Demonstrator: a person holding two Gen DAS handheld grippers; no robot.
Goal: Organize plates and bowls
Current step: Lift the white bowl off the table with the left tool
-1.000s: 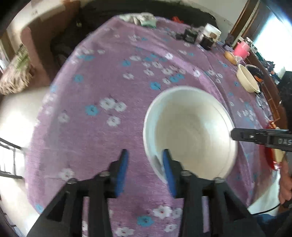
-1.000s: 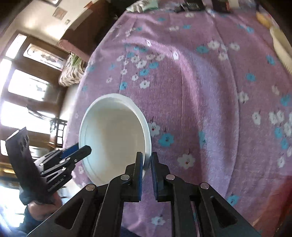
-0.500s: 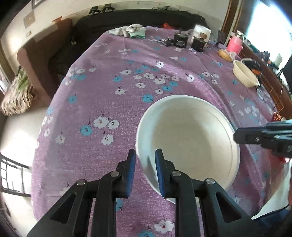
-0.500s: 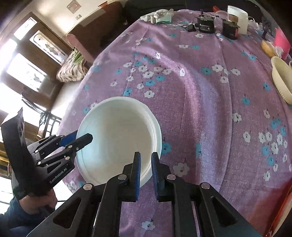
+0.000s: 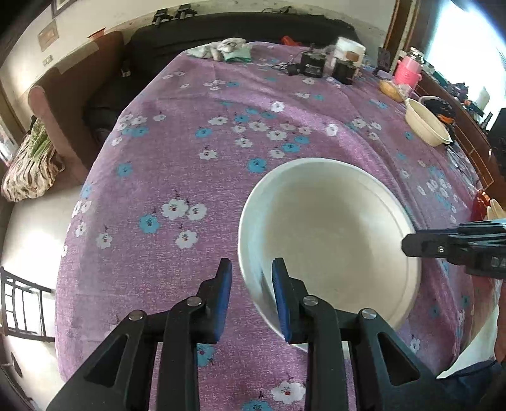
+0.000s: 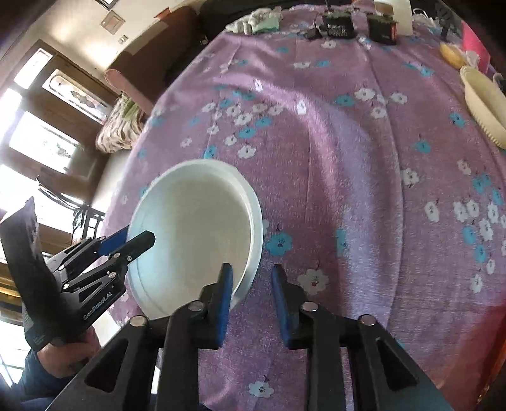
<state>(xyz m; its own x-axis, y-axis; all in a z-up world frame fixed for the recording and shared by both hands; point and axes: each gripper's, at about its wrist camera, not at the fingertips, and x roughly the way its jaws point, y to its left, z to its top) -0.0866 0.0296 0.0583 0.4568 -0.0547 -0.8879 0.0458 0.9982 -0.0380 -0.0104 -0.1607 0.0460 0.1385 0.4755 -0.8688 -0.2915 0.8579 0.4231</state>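
Left wrist view. White bowl [image 5: 329, 240] at centre right of frame, resting on purple floral tablecloth [image 5: 189, 177]. Left gripper [image 5: 251, 294] at bottom centre, jaws parted and straddling the bowl's near rim — one blue pad outside the wall, the other inside, neither clearly pressing on it. Right gripper [image 5: 411, 245] entering from right edge, tip at the bowl's far rim; jaw gap not readable from this side. Cream bowl [image 5: 425, 125] at upper right, well apart from the white one. Pink container [image 5: 408, 71] and black boxes [image 5: 325, 64] along top edge, with crumpled cloth [image 5: 221, 50] at top centre. Brown sofa [image 5: 63, 95] at upper left.

Right wrist view. Same white bowl [image 6: 196, 234] now at centre left. Right gripper [image 6: 251, 295] at bottom centre, jaws apart, left pad over the bowl's near rim, right pad over bare tablecloth [image 6: 348, 158]; nothing held. Left gripper [image 6: 132, 240] seen only here with its handle and the gloved hand [image 6: 60, 351] gripping it at lower left, tips reaching the bowl's left rim. Cream bowl [image 6: 484, 107] at right edge. Bright windows [image 6: 38, 139] at left — not seen in the other view. Black boxes [image 6: 357, 27] along top edge.
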